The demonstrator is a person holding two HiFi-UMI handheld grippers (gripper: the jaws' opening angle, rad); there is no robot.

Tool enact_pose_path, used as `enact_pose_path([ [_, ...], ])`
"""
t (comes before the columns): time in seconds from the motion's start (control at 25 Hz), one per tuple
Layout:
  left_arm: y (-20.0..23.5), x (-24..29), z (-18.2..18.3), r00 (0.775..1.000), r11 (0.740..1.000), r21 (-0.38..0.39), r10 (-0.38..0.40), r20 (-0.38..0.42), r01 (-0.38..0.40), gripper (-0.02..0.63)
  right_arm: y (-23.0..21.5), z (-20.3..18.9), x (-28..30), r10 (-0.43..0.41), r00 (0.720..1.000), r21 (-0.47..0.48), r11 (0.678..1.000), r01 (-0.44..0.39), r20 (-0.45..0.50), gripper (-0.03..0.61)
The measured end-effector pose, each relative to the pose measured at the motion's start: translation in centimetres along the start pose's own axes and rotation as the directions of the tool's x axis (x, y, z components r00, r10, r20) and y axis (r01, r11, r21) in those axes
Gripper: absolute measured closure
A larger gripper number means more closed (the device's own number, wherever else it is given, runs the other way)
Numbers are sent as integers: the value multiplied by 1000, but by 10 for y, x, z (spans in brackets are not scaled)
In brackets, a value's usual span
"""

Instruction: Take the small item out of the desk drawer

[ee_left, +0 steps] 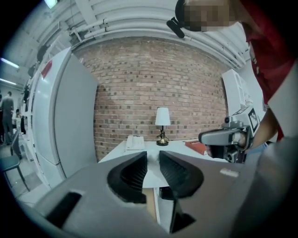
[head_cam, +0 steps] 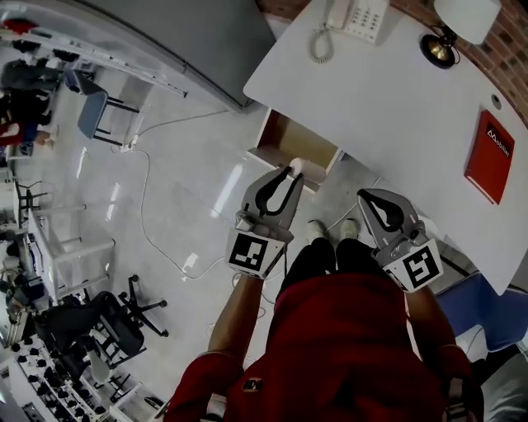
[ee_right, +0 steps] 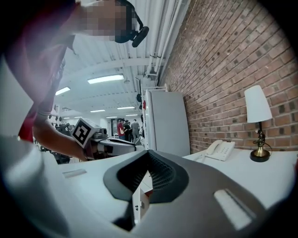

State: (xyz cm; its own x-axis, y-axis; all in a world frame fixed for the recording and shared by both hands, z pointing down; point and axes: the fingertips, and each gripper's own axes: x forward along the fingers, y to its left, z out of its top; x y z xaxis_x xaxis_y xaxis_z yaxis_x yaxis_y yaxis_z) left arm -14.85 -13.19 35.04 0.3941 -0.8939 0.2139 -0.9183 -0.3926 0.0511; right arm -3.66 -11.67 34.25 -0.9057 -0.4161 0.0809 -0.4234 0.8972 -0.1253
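Note:
The desk drawer [head_cam: 283, 130] stands pulled out under the white desk [head_cam: 396, 99], and its wooden inside shows. My left gripper [head_cam: 293, 171] hangs just in front of the drawer's white front. Its jaws are closed on a small white item [head_cam: 299, 164], which shows as a pale blob between the tips in the left gripper view [ee_left: 152, 157]. My right gripper [head_cam: 368, 196] is held level with it to the right, below the desk edge. It is shut with nothing in it, and its jaws meet in the right gripper view [ee_right: 148, 154].
On the desk stand a white phone [head_cam: 356, 16], a lamp [head_cam: 450, 33] and a red book [head_cam: 489, 157]. A grey cabinet [head_cam: 181, 41] stands left of the desk. A cable [head_cam: 148, 206] runs over the floor, and a blue chair [head_cam: 487, 317] is at my right.

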Motion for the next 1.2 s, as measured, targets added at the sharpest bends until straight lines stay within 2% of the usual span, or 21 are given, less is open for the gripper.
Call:
enact_pose_path([
  [0.24,-11,-36,39,994,998,9,61,95,-62,522,9,26,1,23,998,-9,1000,-22,67,566],
  [0.52,-29,-66,66,988,995,48,76,132,-83,522,30,47,-14,32,993,-1,999,-32,117,566],
  [1.2,-37,-73,69,987,997,36,65,148,-71,522,33,48,-35,1,994,-8,1000,0,113,566],
])
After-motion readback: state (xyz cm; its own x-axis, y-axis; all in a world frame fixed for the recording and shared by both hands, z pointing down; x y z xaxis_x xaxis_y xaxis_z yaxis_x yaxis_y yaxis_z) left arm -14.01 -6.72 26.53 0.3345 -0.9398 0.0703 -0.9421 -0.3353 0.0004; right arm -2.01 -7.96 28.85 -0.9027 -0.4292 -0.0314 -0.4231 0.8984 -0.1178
